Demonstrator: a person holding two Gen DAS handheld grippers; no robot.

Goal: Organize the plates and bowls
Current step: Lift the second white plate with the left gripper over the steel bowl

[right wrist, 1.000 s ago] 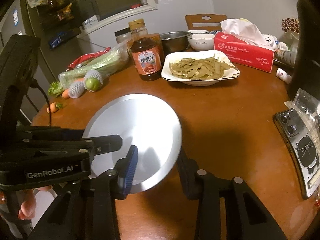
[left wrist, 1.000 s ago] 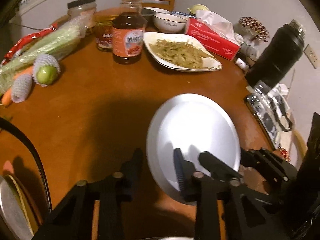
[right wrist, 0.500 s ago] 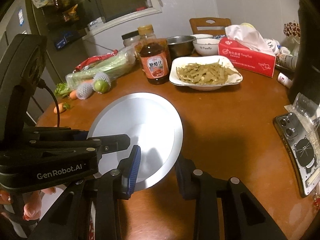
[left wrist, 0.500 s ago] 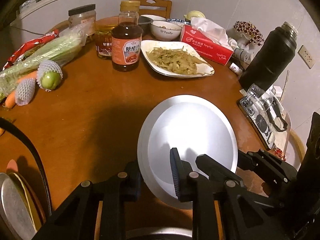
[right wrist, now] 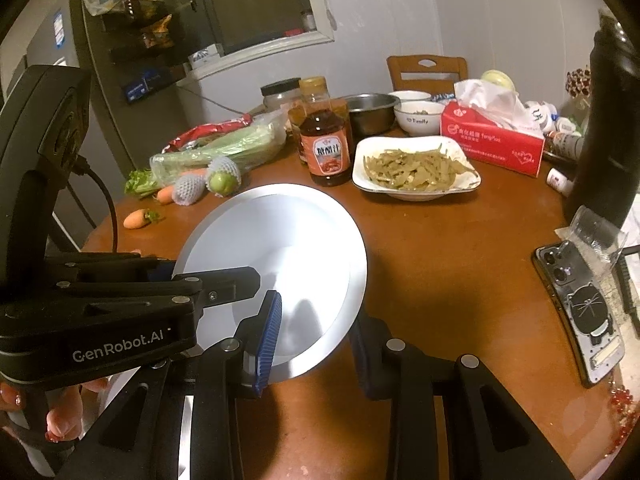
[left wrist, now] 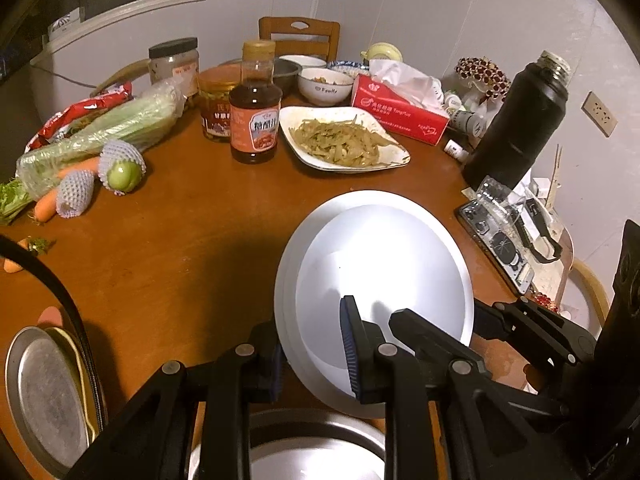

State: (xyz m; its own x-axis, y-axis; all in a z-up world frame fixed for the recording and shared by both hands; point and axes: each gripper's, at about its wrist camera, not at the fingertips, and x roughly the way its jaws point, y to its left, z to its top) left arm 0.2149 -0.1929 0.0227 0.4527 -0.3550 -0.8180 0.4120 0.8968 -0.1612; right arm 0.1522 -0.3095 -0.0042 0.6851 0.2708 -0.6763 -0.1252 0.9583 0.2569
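A shiny metal plate (left wrist: 384,264) is held up off the brown round table (left wrist: 192,240), tilted; it also shows in the right wrist view (right wrist: 280,248). My left gripper (left wrist: 312,352) is shut on the plate's near left rim. My right gripper (right wrist: 316,344) is shut on its near right rim. Another metal plate or bowl (left wrist: 316,452) lies directly below, at the near table edge. A metal plate (left wrist: 44,396) sits lower left, off the table.
A white dish of cooked vegetables (left wrist: 344,144), a sauce bottle (left wrist: 254,112), jars, a white bowl (left wrist: 325,87), a steel bowl (right wrist: 372,114), a red tissue box (left wrist: 400,110), a black flask (left wrist: 516,124), a phone (left wrist: 496,240), and celery, carrots and netted fruit (left wrist: 120,168) crowd the table's far half.
Both grippers have risen and drawn back with the plate held between them. The plate is higher and more tilted, and a metal dish has come into view below it.
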